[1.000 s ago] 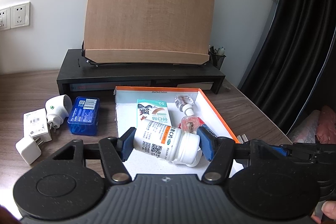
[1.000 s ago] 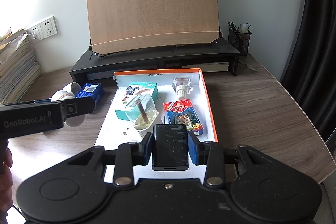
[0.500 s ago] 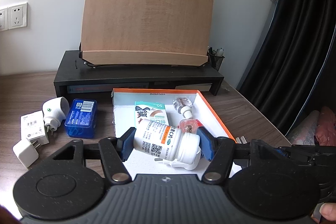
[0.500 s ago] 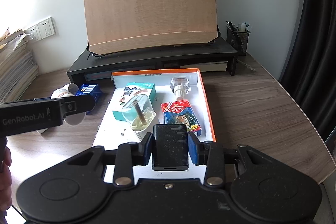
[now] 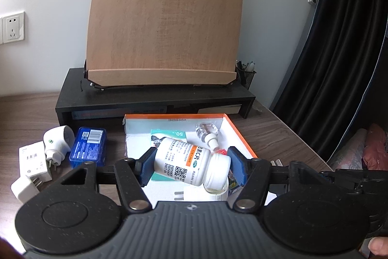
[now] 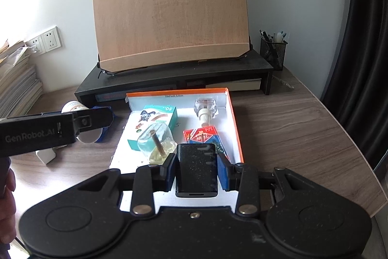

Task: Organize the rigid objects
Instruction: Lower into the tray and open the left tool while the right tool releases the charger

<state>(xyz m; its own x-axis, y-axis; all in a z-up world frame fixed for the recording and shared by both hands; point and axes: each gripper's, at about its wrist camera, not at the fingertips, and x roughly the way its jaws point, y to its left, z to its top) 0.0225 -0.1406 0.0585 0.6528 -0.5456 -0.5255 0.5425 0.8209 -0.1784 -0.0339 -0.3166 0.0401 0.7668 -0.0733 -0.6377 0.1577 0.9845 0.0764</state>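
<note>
My left gripper is shut on a white pill bottle, held sideways above the near part of the orange-rimmed white tray. My right gripper is shut on a black rectangular box above the tray's near end. In the tray lie a teal carton, a clear refill bottle, a red and blue card pack and a clear dome-shaped bottle. The left gripper's body shows at the left of the right wrist view.
On the table left of the tray lie a blue box, a white plug-in device, a white carton and a white charger. A black riser with a wooden board stands behind. A pen cup is at the back right.
The left gripper has moved slightly forward and left with the pill bottle, which has tilted a little more. The right gripper has stayed over the tray's near end with the black box.
</note>
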